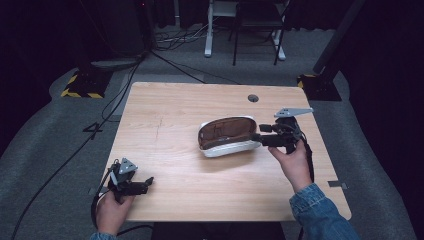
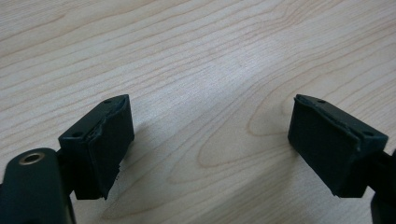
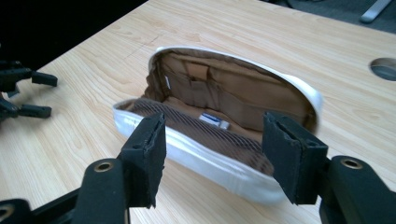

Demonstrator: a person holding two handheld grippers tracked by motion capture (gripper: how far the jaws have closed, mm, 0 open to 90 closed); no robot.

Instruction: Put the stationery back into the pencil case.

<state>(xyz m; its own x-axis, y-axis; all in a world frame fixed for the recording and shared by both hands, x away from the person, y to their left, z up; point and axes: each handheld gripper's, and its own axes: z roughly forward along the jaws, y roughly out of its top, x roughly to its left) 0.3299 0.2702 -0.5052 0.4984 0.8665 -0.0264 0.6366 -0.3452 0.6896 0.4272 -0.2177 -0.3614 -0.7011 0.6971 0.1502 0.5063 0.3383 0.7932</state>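
Case and your right fingers: the open white pouch case sits just off the tips of your right gripper, at its 9 o'clock in the high view; in the right gripper view the near white wall lies across the gap between the two pads, just beyond them, and you cannot tell from the pictures whether a pad touches it.
Right gripper state: jaws spread wide, nothing held between them; your right hand grips the body from below.
Left gripper state: your left gripper has its jaws wide apart over bare wood, with nothing between the pads.
Case on the table: a little right of the middle of the light wooden table, well apart from your left gripper, which sits near the front-left corner at about 7 o'clock from the case.
Long axis: runs roughly 9 to 3 o'clock across the table, the right end tipped slightly toward 2; that right end points at your right gripper.
Opening: lid hinged back toward 12 o'clock, mouth facing up and toward you.
Look: white outer shell, brown fabric lining with pockets and a band on the lid, a striped brown floor, and a small pale item lying inside.
Other: a round cable hole in the tabletop at 1 o'clock from the case.
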